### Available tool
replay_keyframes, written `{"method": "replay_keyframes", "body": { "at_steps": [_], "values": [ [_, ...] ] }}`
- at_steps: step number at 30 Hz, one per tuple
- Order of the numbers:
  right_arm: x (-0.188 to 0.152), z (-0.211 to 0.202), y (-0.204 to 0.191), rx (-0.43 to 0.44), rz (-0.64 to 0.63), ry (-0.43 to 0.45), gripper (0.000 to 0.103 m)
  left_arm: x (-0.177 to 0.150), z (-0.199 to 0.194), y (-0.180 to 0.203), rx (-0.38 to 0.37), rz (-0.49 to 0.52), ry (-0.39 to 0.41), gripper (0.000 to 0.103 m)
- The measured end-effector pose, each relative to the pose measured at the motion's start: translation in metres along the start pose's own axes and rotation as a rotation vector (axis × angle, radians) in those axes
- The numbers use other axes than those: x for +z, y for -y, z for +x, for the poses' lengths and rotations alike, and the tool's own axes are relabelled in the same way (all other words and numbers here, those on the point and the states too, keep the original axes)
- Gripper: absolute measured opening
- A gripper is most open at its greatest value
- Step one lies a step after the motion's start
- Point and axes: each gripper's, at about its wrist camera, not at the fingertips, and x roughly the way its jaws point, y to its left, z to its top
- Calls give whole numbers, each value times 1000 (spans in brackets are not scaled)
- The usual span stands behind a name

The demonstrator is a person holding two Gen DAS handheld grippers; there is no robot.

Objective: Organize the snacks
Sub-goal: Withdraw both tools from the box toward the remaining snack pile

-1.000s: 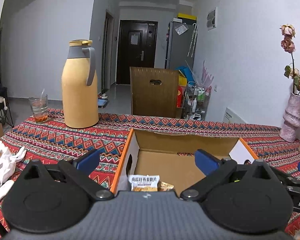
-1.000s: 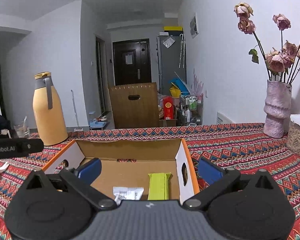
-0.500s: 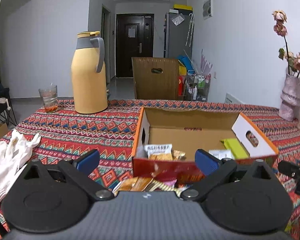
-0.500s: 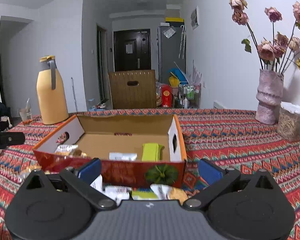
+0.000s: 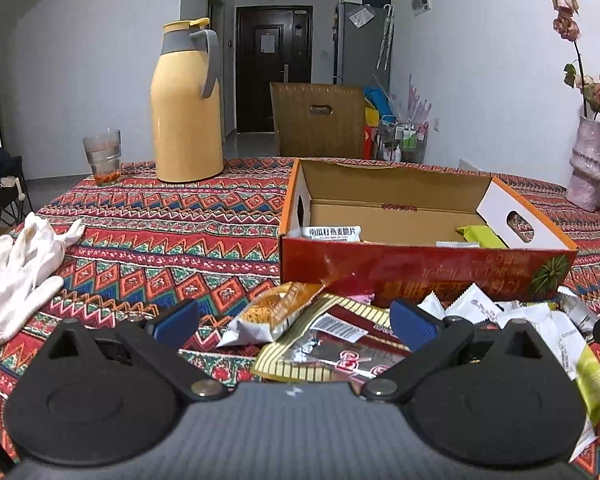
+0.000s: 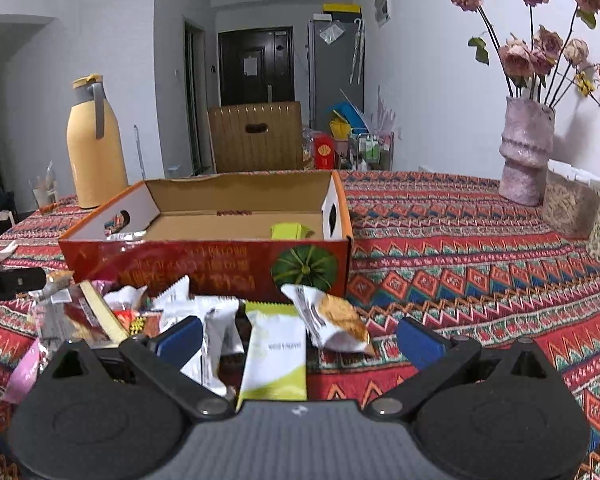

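Note:
An open red-and-orange cardboard box (image 5: 424,276) (image 6: 204,264) stands on the patterned tablecloth; a white packet (image 5: 334,233) and a green packet (image 5: 480,236) (image 6: 288,231) lie inside. A pile of snack packets lies in front of it. My left gripper (image 5: 296,322) is open and empty, above an orange cake packet (image 5: 272,312) and a striped red packet (image 5: 332,344). My right gripper (image 6: 300,338) is open and empty, over a white-and-green packet (image 6: 276,352) and a cracker packet (image 6: 332,316).
A yellow thermos (image 5: 186,104) and a glass (image 5: 102,156) stand at the back left. White gloves (image 5: 20,260) lie at the left. A pink vase with dried roses (image 6: 526,152) and a jar (image 6: 568,204) stand at the right.
Both grippers have pulled back from over the box toward the table's near side, so the loose snack pile in front of the box has come into view. Both stay open.

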Motion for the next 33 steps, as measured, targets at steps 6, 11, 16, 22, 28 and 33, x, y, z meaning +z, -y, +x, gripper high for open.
{"method": "replay_keyframes", "body": {
  "at_steps": [6,11,16,22,28,33],
  "values": [
    [-4,1,3,3,18,9,103,-9,0,1,-7,8,18,103],
    [-5,2,5,7,25,24,103,-10,3,-1,-15,-2,13,103],
    [-5,7,6,-13,25,-5,103,-11,4,-3,-24,-12,15,103],
    [-6,10,16,-48,44,-44,103,-11,4,-5,-34,-27,12,103],
    [0,17,25,-53,33,-61,103,-11,5,-6,-32,-35,2,103],
    [15,40,27,-32,25,-73,99,-11,7,-7,-27,-40,-9,103]
  ]
}}
